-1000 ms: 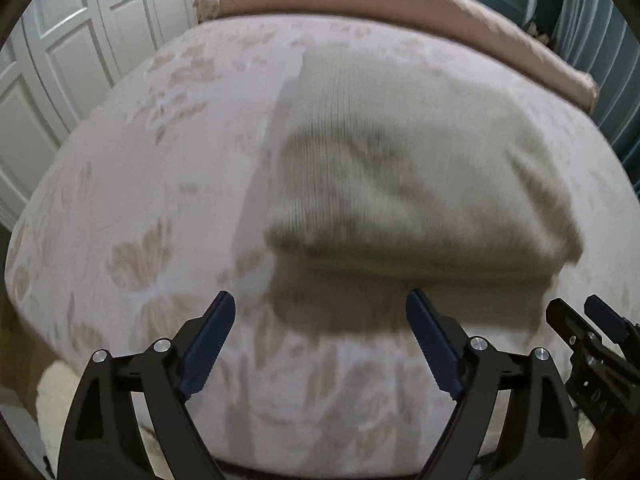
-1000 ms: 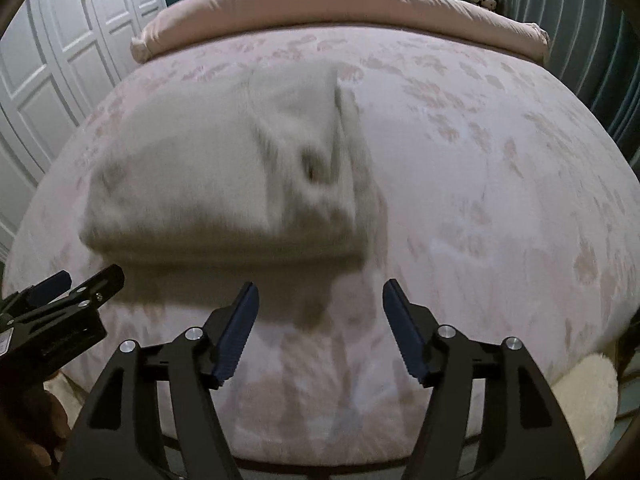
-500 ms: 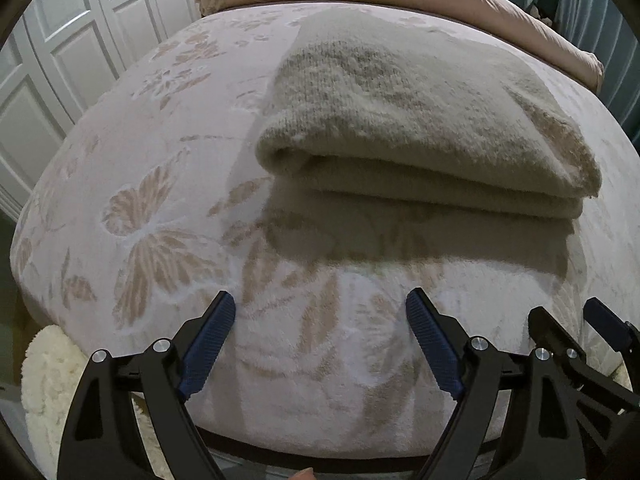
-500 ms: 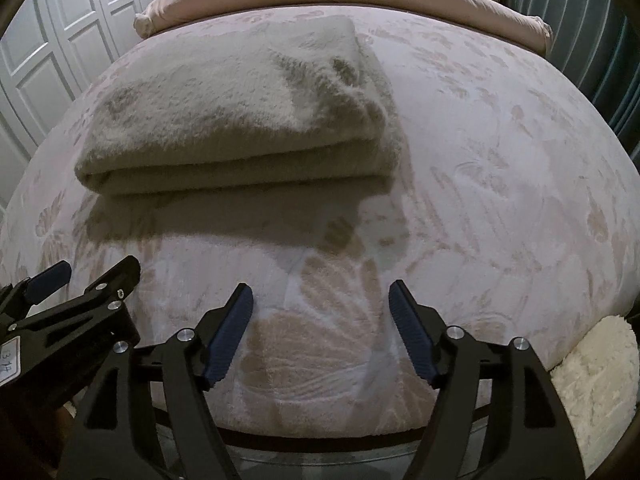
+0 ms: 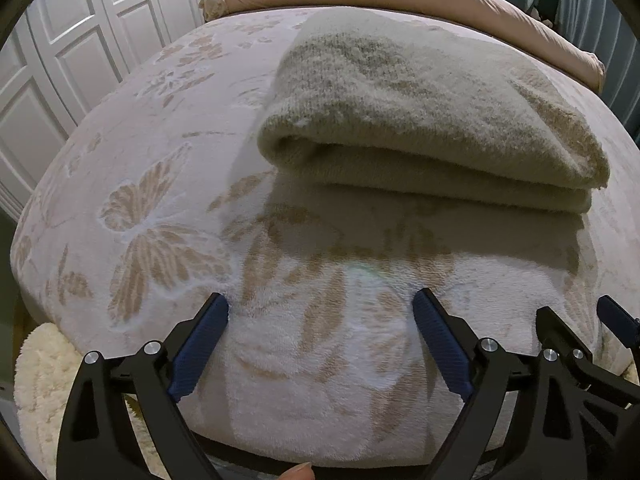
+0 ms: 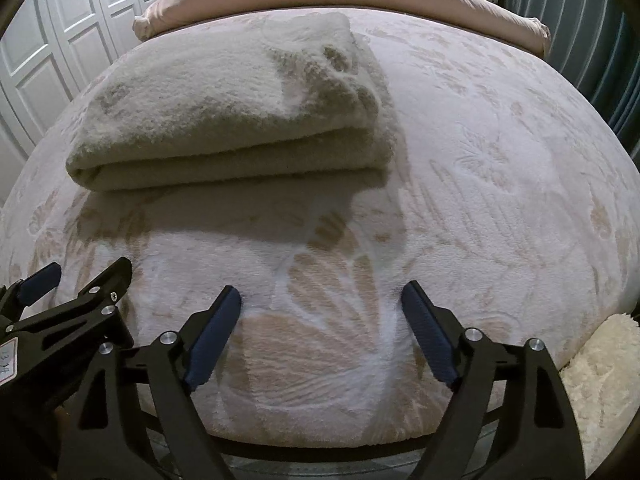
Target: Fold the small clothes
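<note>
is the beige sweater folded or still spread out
Folded: the beige sweater lies as a compact stack, layered edges showing along its near side, on the bedspread.

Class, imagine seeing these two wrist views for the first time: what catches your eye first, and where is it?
The folded beige garment stands out, lying on the butterfly-patterned bedspread ahead of both grippers. In the foreground the left gripper and right gripper hover open and empty at the bed's near edge.

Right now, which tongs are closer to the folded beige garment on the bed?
Hard to tell. The left tongs and right tongs both sit open at the bed's near edge, well short of the garment, roughly equally far.
</note>
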Demonstrator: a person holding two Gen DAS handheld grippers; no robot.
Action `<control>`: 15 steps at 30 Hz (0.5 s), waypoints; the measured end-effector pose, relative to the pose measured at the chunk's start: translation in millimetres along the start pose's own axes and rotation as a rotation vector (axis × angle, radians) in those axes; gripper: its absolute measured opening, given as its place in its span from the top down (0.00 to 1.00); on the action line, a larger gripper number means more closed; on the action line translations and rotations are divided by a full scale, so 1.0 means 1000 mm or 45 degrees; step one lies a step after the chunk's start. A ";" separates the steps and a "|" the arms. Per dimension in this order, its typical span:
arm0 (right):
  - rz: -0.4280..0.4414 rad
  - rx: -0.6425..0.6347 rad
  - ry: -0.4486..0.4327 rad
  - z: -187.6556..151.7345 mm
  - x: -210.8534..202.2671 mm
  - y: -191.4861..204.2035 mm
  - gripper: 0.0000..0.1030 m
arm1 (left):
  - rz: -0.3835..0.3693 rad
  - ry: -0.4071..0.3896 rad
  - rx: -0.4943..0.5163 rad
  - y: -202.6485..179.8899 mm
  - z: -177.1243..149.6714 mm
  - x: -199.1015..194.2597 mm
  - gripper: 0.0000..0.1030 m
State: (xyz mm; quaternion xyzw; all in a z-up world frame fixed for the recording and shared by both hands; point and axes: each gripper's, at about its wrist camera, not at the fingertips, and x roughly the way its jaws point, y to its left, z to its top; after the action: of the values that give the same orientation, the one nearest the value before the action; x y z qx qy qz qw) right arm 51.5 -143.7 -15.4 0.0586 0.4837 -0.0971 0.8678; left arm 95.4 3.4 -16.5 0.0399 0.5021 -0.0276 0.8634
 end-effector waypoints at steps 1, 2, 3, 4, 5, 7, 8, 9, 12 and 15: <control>0.000 0.006 -0.004 -0.001 0.000 0.000 0.20 | -0.001 -0.003 -0.001 -0.001 -0.001 -0.001 0.11; 0.000 0.008 -0.008 -0.002 0.001 0.000 0.19 | -0.003 -0.006 -0.002 -0.001 -0.002 -0.001 0.11; -0.002 0.009 -0.010 -0.003 0.001 -0.001 0.19 | -0.004 -0.009 -0.001 -0.001 -0.003 -0.002 0.11; -0.002 0.009 -0.010 -0.004 0.002 -0.002 0.18 | -0.005 -0.011 -0.001 0.000 -0.002 -0.002 0.11; -0.002 0.009 -0.012 -0.004 0.002 -0.002 0.17 | -0.006 -0.015 -0.002 0.001 -0.003 -0.002 0.11; -0.002 0.009 -0.017 -0.004 0.003 -0.003 0.17 | -0.006 -0.020 0.000 0.001 -0.003 -0.001 0.11; 0.000 0.008 -0.020 -0.004 0.004 -0.005 0.16 | -0.005 -0.022 0.000 0.001 -0.003 -0.001 0.11; 0.001 0.009 -0.022 -0.004 0.004 -0.006 0.16 | -0.005 -0.023 -0.002 0.001 -0.003 -0.001 0.11; 0.001 0.008 -0.021 -0.004 0.005 -0.008 0.15 | -0.004 -0.018 0.000 0.001 -0.003 -0.001 0.11; -0.002 0.005 -0.020 -0.003 0.006 -0.010 0.15 | -0.001 -0.014 0.005 0.001 -0.003 -0.001 0.11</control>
State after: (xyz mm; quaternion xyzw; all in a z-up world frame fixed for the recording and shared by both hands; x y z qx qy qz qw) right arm 50.5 -153.2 -22.3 0.0592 0.4766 -0.0993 0.8715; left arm 92.6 4.4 -17.2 0.0412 0.4974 -0.0290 0.8661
